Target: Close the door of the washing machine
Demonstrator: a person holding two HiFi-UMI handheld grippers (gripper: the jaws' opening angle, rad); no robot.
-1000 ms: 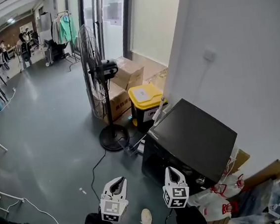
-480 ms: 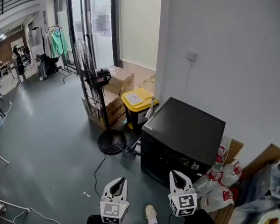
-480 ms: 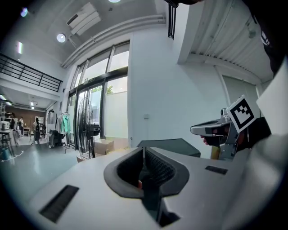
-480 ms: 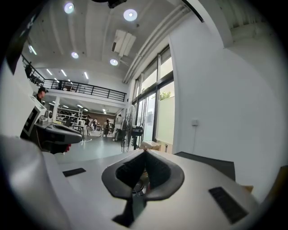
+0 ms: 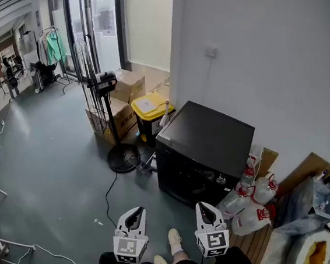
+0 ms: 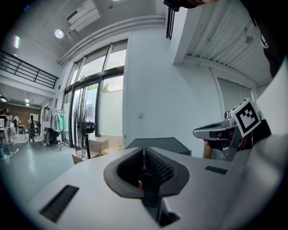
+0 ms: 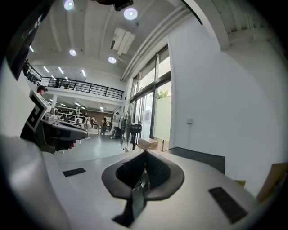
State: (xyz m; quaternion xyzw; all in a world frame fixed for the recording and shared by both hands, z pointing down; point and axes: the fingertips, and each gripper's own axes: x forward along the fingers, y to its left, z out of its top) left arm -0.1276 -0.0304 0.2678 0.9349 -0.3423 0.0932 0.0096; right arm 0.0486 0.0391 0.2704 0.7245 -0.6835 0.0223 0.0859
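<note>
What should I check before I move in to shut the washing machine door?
1. Left gripper empty, jaws together: ok.
2. Right gripper empty, jaws together: ok.
3. Washing machine ahead in the head view: ok.
4. Door open or shut on the front face: cannot tell, too dark.
5. Grippers at the machine: not ok, both short of it.
</note>
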